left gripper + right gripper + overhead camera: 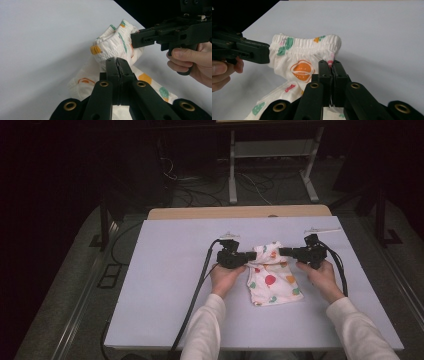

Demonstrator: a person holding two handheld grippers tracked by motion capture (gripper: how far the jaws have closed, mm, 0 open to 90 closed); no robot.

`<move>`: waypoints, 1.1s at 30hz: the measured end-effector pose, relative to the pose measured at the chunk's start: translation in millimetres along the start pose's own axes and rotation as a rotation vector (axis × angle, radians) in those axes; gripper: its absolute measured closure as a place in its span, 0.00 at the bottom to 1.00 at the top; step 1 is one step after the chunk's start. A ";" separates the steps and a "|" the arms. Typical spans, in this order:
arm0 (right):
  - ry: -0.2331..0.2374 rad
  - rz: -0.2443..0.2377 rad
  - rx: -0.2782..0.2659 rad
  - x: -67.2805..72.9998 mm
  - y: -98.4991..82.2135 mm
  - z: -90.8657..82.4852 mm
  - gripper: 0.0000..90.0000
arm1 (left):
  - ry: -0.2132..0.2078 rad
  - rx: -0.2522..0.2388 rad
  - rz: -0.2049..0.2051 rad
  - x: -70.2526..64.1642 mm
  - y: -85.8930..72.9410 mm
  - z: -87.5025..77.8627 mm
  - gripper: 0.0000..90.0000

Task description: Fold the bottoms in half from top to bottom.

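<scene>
A small white garment [272, 282] printed with coloured fruit lies in the middle of the white table [160, 290]. Its gathered elastic waistband [304, 45] is lifted at the far end. My left gripper [251, 256] is shut on the waistband's left end, and in the left gripper view the jaws [117, 61] pinch the bunched cloth [110, 46]. My right gripper [283, 251] is shut on the waistband's right end, its jaws [331, 64] closed on the cloth's edge. Each gripper view shows the other gripper biting the band: the right gripper [133, 40] and the left gripper [265, 52].
A cable [197, 290] trails from the left gripper to the table's near edge, and another [341, 267] runs beside the right hand. Behind the table's wooden far edge [240, 212] stand a white desk frame [232, 175] and floor cables. Bare tabletop lies on both sides.
</scene>
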State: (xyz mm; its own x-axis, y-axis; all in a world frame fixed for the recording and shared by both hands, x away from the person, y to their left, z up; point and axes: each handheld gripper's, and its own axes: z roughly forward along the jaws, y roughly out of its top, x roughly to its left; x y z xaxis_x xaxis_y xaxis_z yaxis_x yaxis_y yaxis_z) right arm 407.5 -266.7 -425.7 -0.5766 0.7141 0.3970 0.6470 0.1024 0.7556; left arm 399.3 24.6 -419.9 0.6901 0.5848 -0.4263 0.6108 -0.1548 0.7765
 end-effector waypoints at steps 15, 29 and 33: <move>0.004 -0.028 0.025 7.7 -5.0 -10.4 0.96 | -0.025 0.022 0.033 -11.1 -6.9 -4.9 0.98; 0.012 -0.033 0.045 14.4 -17.5 -20.4 0.95 | -0.042 0.046 0.058 -18.2 -16.6 -11.1 0.98; 0.015 -0.031 0.054 15.7 -22.6 -21.4 0.95 | -0.050 0.046 0.067 -20.8 -18.8 -13.3 0.98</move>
State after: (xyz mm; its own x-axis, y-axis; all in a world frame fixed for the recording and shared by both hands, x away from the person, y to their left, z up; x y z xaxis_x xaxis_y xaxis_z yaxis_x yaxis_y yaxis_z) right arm 373.1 -272.6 -425.4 -0.6040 0.6995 0.3820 0.6544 0.1618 0.7386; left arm 368.4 26.0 -419.5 0.7478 0.5317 -0.3976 0.5791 -0.2294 0.7823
